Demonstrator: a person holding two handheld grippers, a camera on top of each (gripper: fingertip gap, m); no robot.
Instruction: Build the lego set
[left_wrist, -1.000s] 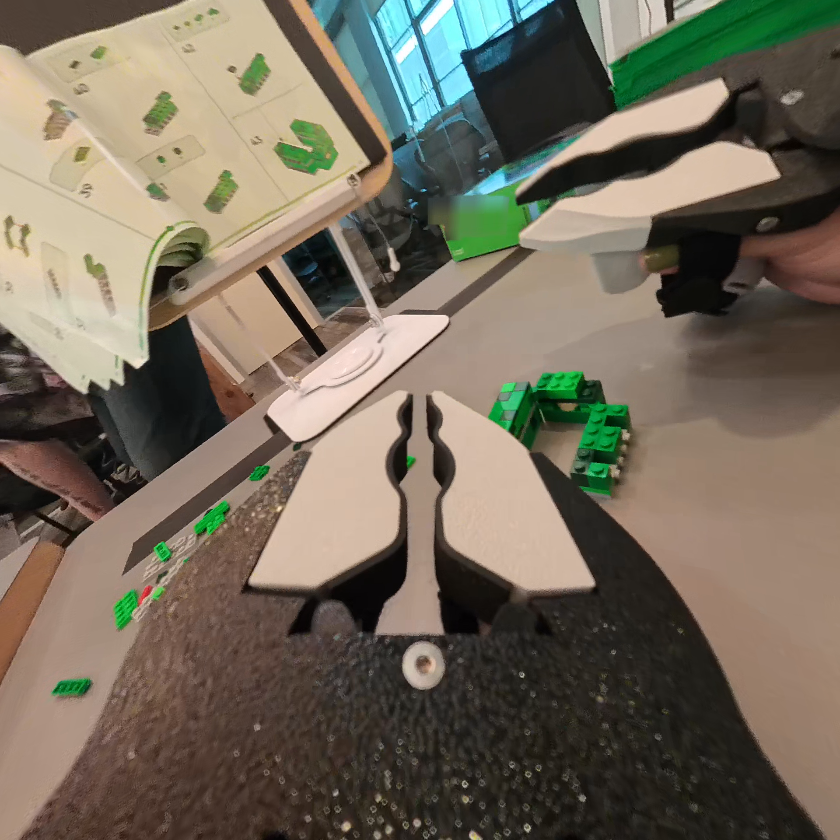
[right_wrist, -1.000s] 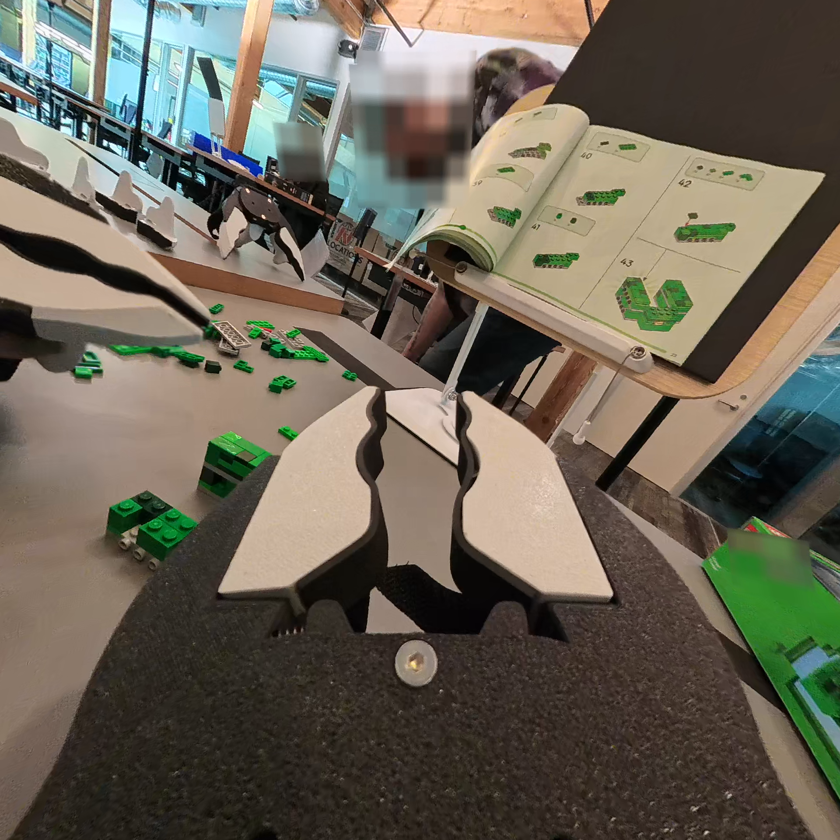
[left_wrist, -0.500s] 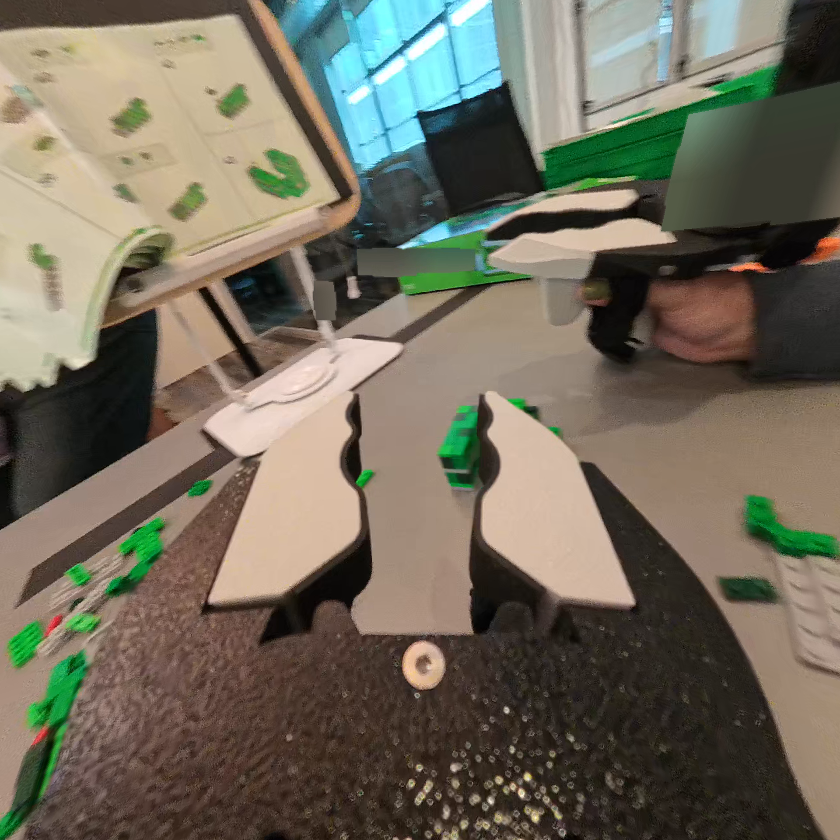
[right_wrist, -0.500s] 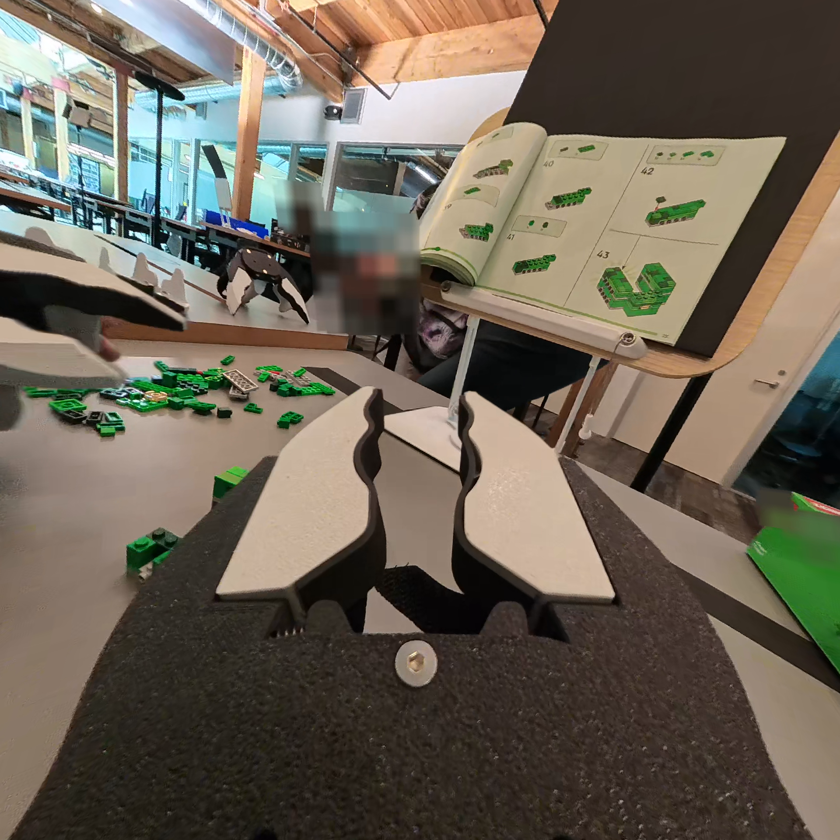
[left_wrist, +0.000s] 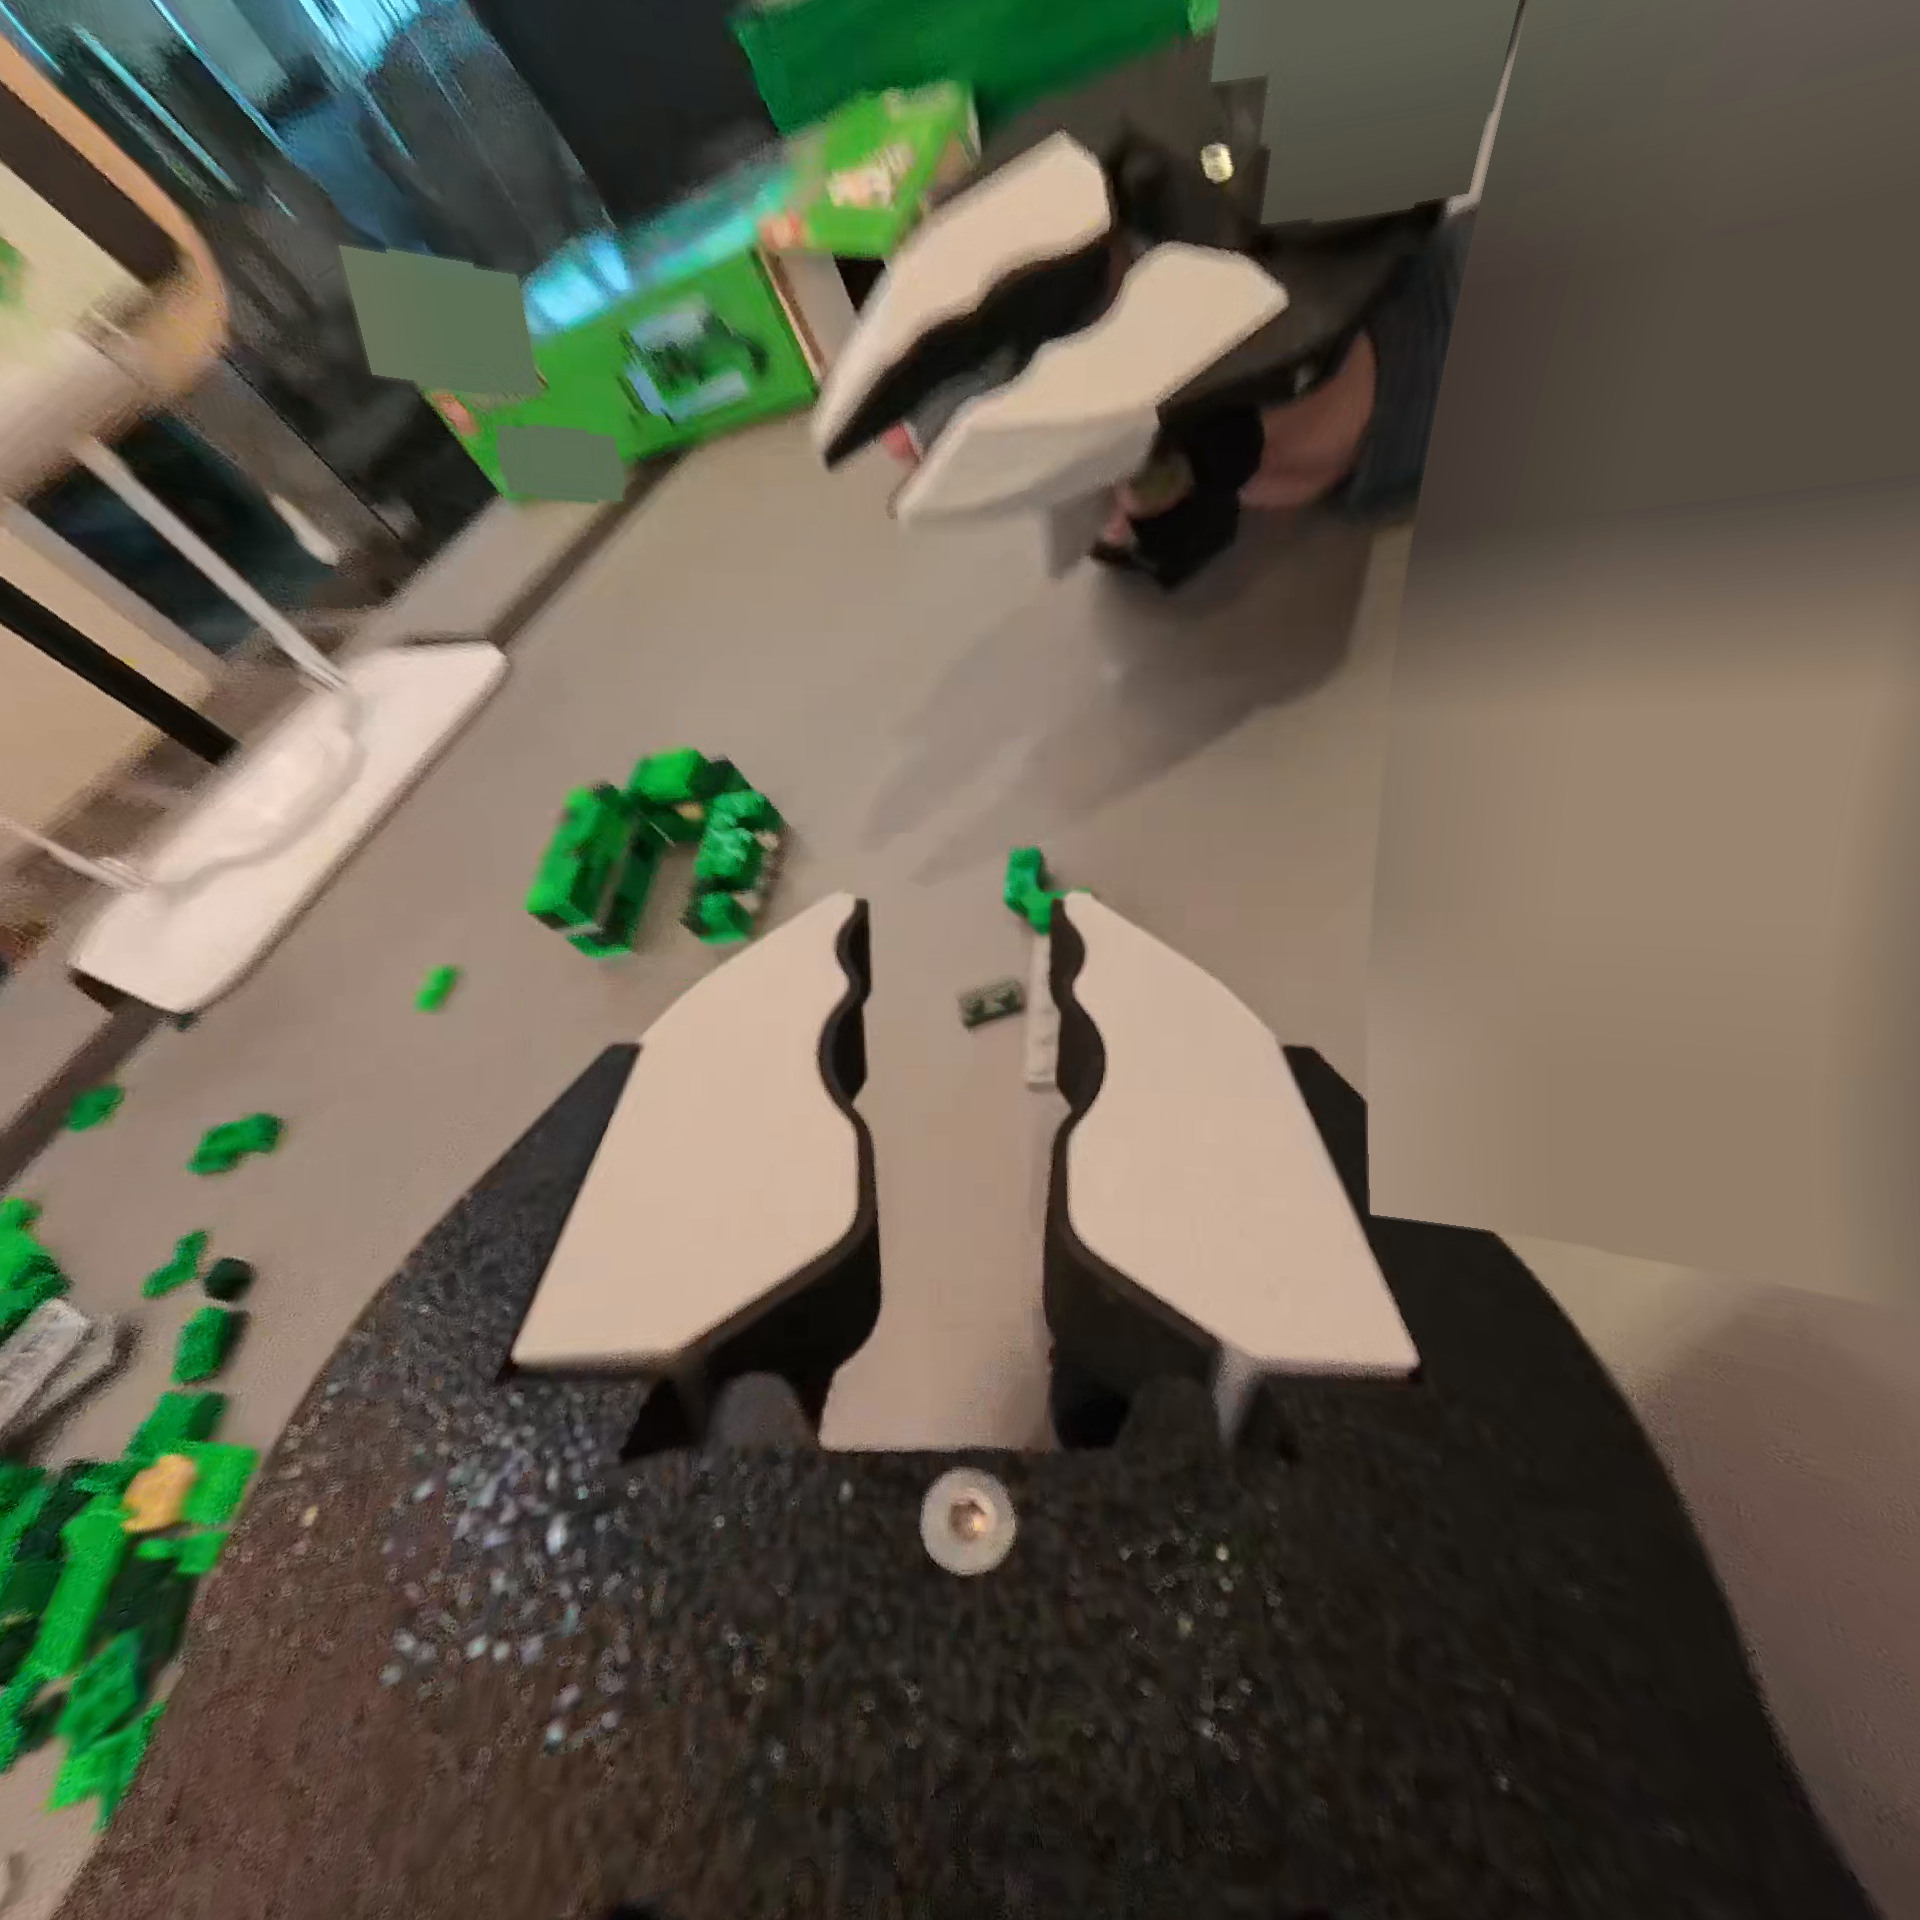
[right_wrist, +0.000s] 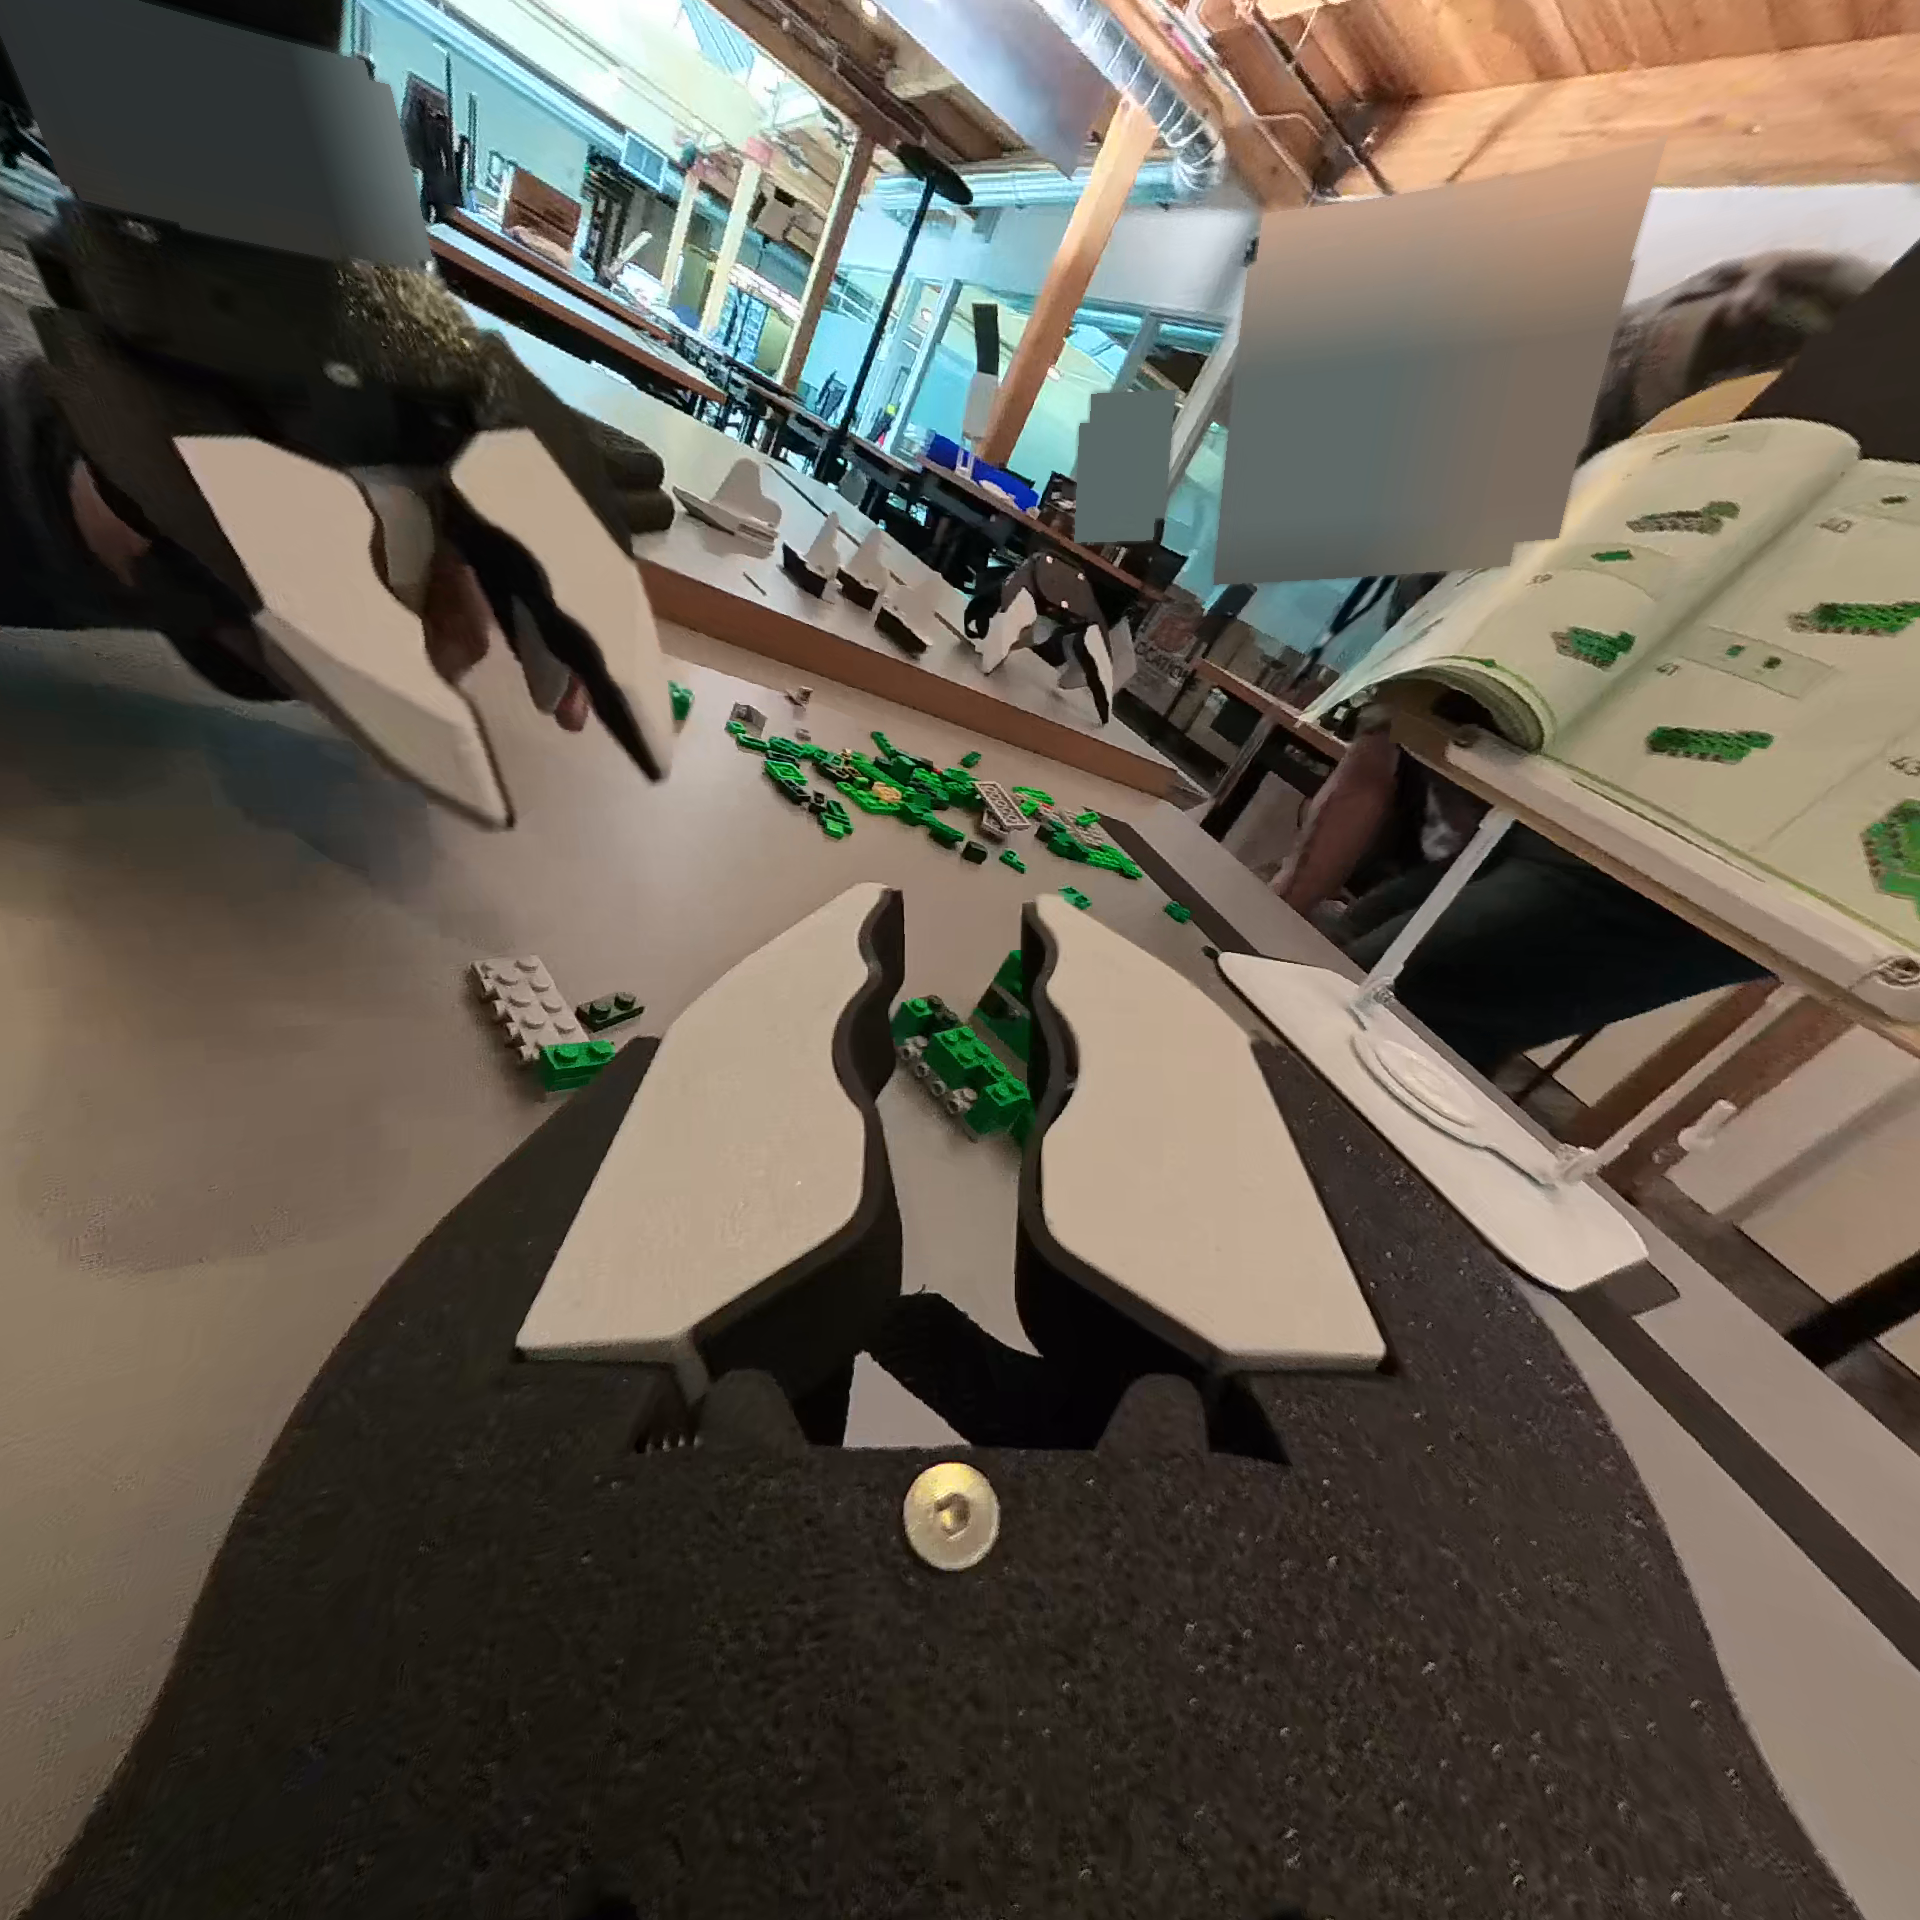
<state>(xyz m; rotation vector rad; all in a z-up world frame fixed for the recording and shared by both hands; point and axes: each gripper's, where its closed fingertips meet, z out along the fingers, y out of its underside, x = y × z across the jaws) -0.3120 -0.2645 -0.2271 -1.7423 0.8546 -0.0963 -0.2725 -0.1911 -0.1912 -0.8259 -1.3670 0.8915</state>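
Note:
A U-shaped green lego build lies on the grey table. In the right wrist view the build lies just beyond and between my right gripper's tips. My right gripper is part open and empty; it also shows in the left wrist view, held above the table. My left gripper is open and empty above a small dark green plate and a grey plate. The left gripper also shows in the right wrist view, raised above the grey plate.
A pile of loose green bricks lies farther back on the table. An instruction booklet sits on a stand with a white base at the table's edge. A green box lies at the far end. A person sits behind the stand. My hands' fingertips stand some 10 cm from each other. My right tips are about 11 cm from the grey plate, my left tips only 5 cm. The right camera catches it too, in the right wrist view.
My left gripper has opened from nearly shut and swung right and down, over the grey plate. My right gripper has tipped down and now points at the green build.

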